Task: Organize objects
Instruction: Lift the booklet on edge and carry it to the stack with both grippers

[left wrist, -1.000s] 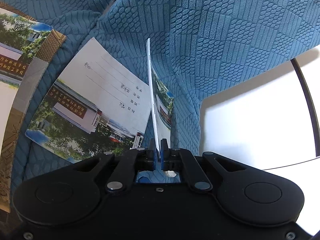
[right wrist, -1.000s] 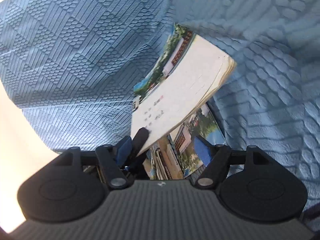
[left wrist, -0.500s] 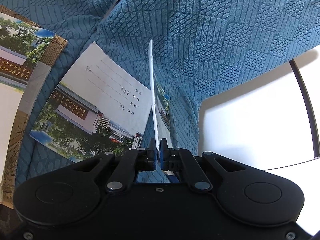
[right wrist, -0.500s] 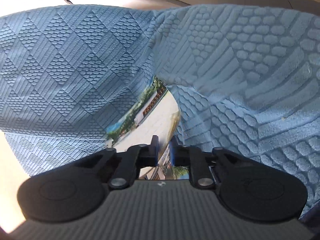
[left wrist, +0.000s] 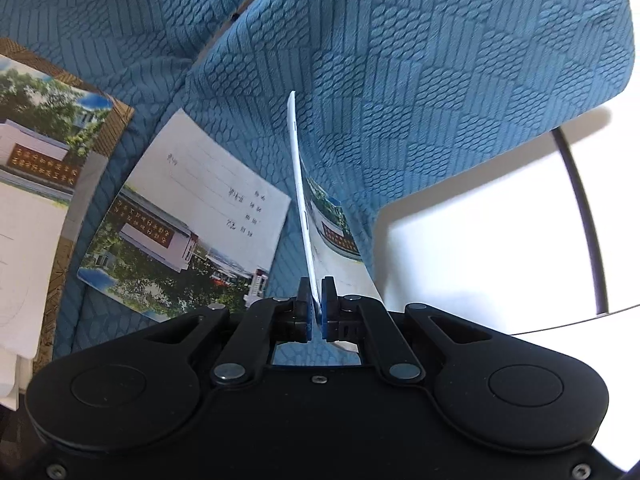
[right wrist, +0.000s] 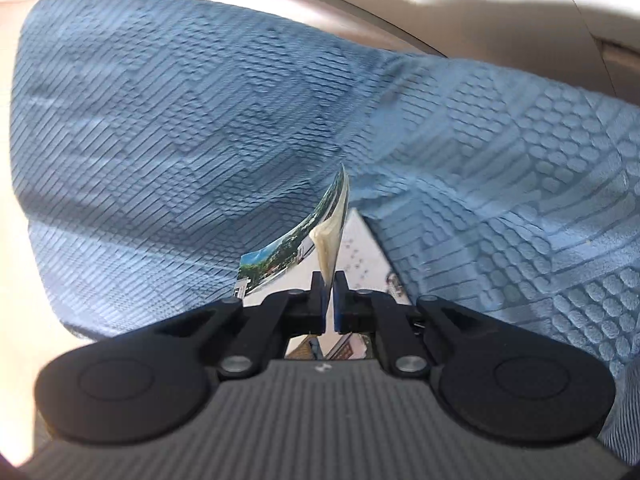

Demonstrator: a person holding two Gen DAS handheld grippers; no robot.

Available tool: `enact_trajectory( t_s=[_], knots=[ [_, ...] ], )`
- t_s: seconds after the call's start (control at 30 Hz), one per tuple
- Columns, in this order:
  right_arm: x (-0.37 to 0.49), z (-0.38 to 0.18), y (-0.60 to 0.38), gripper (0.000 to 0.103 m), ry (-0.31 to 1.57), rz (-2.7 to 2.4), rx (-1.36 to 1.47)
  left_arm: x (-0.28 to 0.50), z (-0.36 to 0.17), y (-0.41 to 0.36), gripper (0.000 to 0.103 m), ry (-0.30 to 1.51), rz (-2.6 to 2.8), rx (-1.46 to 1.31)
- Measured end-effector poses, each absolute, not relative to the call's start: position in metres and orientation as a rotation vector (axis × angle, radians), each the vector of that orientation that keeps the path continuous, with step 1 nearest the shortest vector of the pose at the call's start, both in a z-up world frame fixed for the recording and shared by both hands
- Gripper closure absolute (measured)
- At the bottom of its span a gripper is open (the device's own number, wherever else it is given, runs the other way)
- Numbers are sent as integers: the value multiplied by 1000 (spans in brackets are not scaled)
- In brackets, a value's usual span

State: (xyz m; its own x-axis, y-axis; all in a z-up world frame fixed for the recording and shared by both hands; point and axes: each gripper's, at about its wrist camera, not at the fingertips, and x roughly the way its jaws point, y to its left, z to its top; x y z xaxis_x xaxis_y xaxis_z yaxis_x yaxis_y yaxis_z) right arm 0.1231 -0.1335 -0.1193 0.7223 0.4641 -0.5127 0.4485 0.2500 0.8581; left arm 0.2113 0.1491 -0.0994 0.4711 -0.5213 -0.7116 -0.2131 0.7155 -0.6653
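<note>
Left wrist view. The left gripper (left wrist: 316,304) occupied the foreground, its jaws clamped on the lower edge of a thin notebook (left wrist: 298,184) that stood on edge and ran straight away from the camera; a photographic cover with a building showed on its right face. Just left of it, a second notebook (left wrist: 188,220) lay flat on the blue textured sofa cushion (left wrist: 440,100), cover up, showing a white upper half with ruled lines and handwritten characters and a lower half with a printed building and trees. Farther left, a third notebook of the same design (left wrist: 36,152) lay on a brown patterned board or tray (left wrist: 116,120) at the frame edge, with white paper sheets (left wrist: 20,260) below it. To the right, beyond the cushion edge, lay a bright white floor area (left wrist: 480,232) crossed by a dark curved bar (left wrist: 580,208).

Right wrist view. The right gripper (right wrist: 327,300) stood in the foreground; its jaws had just been closing and were pressed on the edge of another notebook (right wrist: 328,224), seen nearly edge-on, with its cream page block fanned slightly and its photographic cover curling to the left. A further white cover with printed marks (right wrist: 364,252) showed just right of the jaws, partly hidden by them. Behind these rose the same blue textured cushion fabric (right wrist: 180,140), blurred on the left side. Beyond its upper edge appeared a pale beige surface with curved lines (right wrist: 440,8); its nature could not be determined.
</note>
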Motion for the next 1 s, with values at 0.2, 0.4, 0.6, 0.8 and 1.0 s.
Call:
enact_trajectory(
  t_s=[0.2,0.4,0.6,0.8,1.0],
  knots=[
    [117,-88,-125,97,842,7,1274,198,-78,160,99,1084,-223,-815],
    [110,-47,-113,97,839,16,1187,186,-41,167,99,1061,-246,-784],
    [104,-7,-102,97,805,48,1141,176,-5,184,99,1009,-269,-770],
    [106,22,-88,97,784,89,1119,165,16,211,98,968,-283,-795],
    [107,48,-67,97,751,123,1074,157,32,242,98,933,-302,-839]
  ],
)
